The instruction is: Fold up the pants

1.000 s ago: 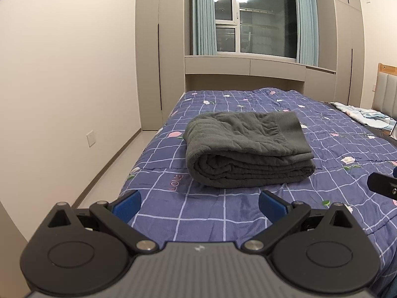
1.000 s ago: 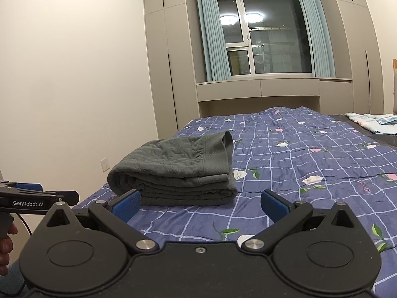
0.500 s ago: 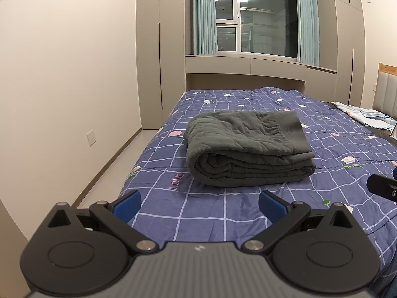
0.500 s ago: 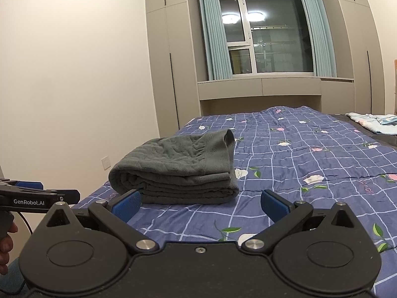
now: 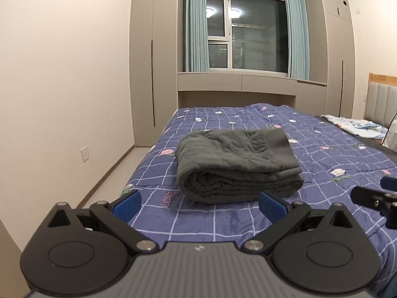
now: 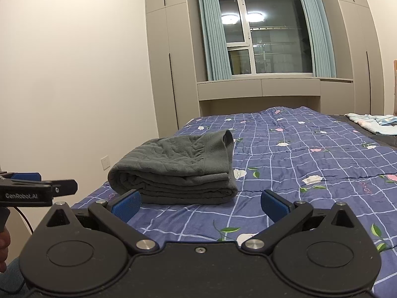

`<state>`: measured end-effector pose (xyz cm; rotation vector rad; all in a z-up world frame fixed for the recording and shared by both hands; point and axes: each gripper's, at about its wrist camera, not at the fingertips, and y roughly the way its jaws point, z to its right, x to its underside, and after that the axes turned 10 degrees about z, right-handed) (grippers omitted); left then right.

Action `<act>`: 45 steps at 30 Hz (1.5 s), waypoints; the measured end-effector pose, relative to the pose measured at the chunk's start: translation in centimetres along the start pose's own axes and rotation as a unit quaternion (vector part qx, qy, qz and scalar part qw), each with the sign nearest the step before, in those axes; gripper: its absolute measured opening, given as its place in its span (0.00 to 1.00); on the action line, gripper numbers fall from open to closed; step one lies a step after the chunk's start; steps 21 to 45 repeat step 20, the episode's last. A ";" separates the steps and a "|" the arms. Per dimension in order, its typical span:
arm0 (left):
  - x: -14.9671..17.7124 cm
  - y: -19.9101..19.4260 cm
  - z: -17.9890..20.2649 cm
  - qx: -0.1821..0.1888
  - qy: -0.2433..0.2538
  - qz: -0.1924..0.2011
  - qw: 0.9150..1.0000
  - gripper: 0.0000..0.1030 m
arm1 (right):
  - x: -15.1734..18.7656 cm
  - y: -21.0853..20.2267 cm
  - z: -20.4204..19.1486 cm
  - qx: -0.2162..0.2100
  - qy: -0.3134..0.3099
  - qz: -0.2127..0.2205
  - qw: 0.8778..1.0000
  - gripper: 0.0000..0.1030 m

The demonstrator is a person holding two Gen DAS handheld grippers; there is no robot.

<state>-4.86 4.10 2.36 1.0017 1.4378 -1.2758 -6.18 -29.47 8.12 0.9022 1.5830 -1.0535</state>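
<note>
Currently the grey pants (image 5: 235, 167) lie folded into a thick, layered bundle on the bed (image 5: 322, 154), near its foot-end left corner. The rolled fold edge faces the cameras; the waistband side sits on top toward the window (image 5: 248, 32). Nothing touches the bundle.

Left tool (image 5: 198, 204): released, blue pads spread wide, nothing between them. It hovers above the bedspread just short of the pants, which appear framed between the two fingers in the left wrist view.

Right tool (image 6: 201, 203): also released, pads wide apart, nothing held. In the right wrist view the pants (image 6: 178, 171) sit ahead and to the left, just beyond the left pad (image 6: 126, 204); the right pad is over bare bedspread.

Each tool shows in the other's view: the right tool's tip (image 5: 374, 197) at the right edge of the left view, the left tool (image 6: 37, 190) at the left edge of the right view, marked "GenRobot.AI". Both are apart from the pants.

Bedspread: purple-blue, white grid, flower print. A pale cloth (image 6: 372, 121) lies crumpled at the far right of the bed, well apart from the pants. Wardrobes (image 6: 163, 57) and curtains flank the window; a wall socket (image 5: 84, 153) sits low on the left wall.
</note>
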 end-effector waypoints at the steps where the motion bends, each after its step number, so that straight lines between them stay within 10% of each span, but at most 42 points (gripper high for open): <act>1: -0.1 0.0 0.0 -0.001 -0.002 -0.001 1.000 1.00 | 0.0 -0.1 0.0 0.000 0.000 0.000 1.000 1.00; 45: -0.2 0.3 -0.7 0.001 -0.030 -0.018 0.999 1.00 | 0.0 -0.2 0.1 -0.003 -0.002 0.000 1.000 1.00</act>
